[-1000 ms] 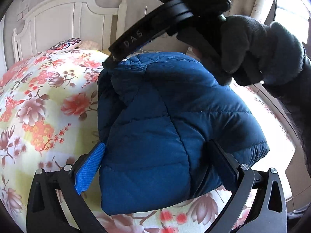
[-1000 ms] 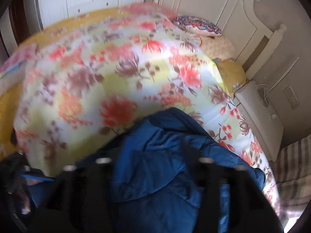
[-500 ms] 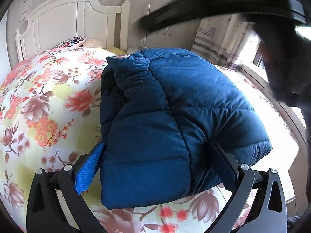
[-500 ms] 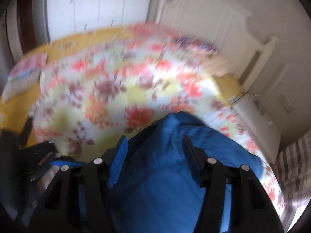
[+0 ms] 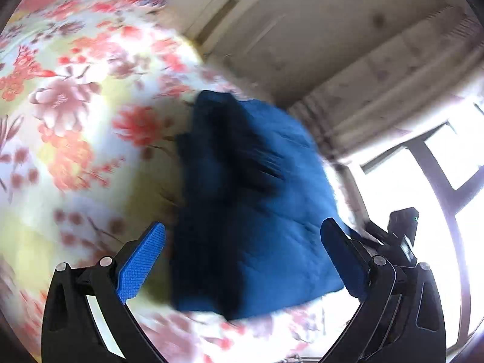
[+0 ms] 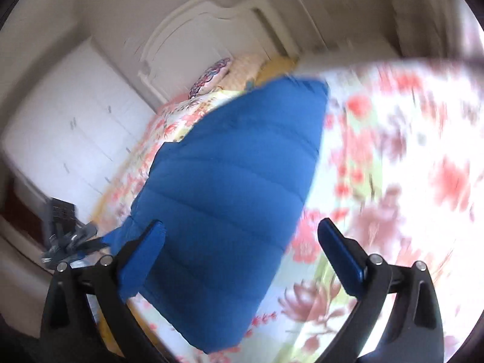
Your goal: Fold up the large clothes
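A folded blue quilted jacket (image 5: 266, 211) lies on the floral bedspread (image 5: 75, 121); both views are motion-blurred. My left gripper (image 5: 242, 257) is open wide, its blue pads apart from the jacket, which lies just beyond them. In the right wrist view the jacket (image 6: 230, 187) stretches away from the camera on the bedspread (image 6: 393, 166). My right gripper (image 6: 242, 254) stands wide with its jaws still opening; the left finger (image 6: 142, 257) overlaps the jacket's edge, and neither pad presses on it. The other gripper shows as a dark shape at the right (image 5: 402, 236) and at the left (image 6: 63, 230).
A white headboard (image 6: 211, 30) and pillows (image 6: 211, 75) stand at the bed's far end. White cupboard doors (image 6: 75, 115) run along one side. A bright window (image 5: 423, 181) and curtain (image 5: 378, 90) are on the other side.
Both views have rolled and swung. The right jaws widened from half closed to wide and let the jacket go. The left gripper drew back, leaving a gap beside the jacket.
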The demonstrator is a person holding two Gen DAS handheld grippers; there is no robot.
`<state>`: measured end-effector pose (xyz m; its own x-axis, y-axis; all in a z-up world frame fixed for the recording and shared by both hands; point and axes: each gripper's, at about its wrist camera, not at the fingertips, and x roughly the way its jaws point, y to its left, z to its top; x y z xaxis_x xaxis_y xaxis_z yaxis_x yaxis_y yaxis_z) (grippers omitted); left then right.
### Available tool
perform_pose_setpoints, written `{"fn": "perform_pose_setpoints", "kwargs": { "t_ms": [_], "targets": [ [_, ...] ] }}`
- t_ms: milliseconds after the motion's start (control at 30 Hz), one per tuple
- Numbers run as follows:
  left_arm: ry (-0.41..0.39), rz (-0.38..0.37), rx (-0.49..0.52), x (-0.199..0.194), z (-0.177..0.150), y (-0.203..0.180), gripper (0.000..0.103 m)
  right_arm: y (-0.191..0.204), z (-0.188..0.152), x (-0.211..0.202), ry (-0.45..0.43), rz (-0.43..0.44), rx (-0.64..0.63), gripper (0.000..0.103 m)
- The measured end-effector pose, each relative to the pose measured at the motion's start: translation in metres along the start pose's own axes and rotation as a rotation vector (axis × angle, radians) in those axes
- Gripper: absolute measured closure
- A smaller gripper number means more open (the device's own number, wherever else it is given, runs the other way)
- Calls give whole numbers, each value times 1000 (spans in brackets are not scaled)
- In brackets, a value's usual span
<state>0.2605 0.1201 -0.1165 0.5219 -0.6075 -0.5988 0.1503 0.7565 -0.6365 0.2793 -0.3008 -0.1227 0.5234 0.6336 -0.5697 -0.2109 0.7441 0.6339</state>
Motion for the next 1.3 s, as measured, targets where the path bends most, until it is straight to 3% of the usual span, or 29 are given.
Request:
{"fn": "perform_pose_setpoints", "kwargs": {
  "t_ms": [67, 133, 200, 300, 400, 433, 567, 633, 867, 1000, 1100, 1167, 1233, 1300],
  "targets": [
    [113, 12, -79, 29, 11, 24, 5, -12, -4, 10, 30, 48, 56, 3],
    [210, -59, -158, 55, 11, 41, 5, -17, -8, 27, 79, 70, 69, 3],
    [208, -111, -168, 65, 12, 43, 4, -18, -11, 44, 124, 92, 85, 3],
    [227, -166, -153, 79, 12, 37, 4, -24, -13, 65, 162, 191, 136, 2],
    [254, -189, -117, 90, 12, 28, 5, -14, -10, 72, 155, 167, 79, 2],
    [257, -226, -113, 93, 13, 25, 11, -12, -9, 70, 150, 164, 65, 2],
    [190, -206, -18, 93, 21, 0, 31, -2, -12, 51, 34, 103, -64, 30],
    [155, -198, 27, 99, 30, -18, 37, 2, -6, 38, -28, 53, -114, 34],
    [113, -274, 62, 163, 76, -71, 39, -31, 54, -17, -170, -62, -126, 37],
    [148, -207, 36, 224, 78, -75, 38, -93, 88, -6, -118, -137, -69, 35],
    [111, -192, 41, 233, 77, -75, 30, -120, 87, 3, -130, -115, -4, 22],
    [85, -131, 71, 222, 73, -78, 24, -109, 79, -4, -154, -188, -38, 15],
    [24, -44, 144, 200, 67, -88, 23, -82, 73, -14, -184, -340, -83, 12],
    [-95, 24, 227, 163, 59, -105, 22, -53, 66, -25, -256, -482, -160, 11]
  ]
}}
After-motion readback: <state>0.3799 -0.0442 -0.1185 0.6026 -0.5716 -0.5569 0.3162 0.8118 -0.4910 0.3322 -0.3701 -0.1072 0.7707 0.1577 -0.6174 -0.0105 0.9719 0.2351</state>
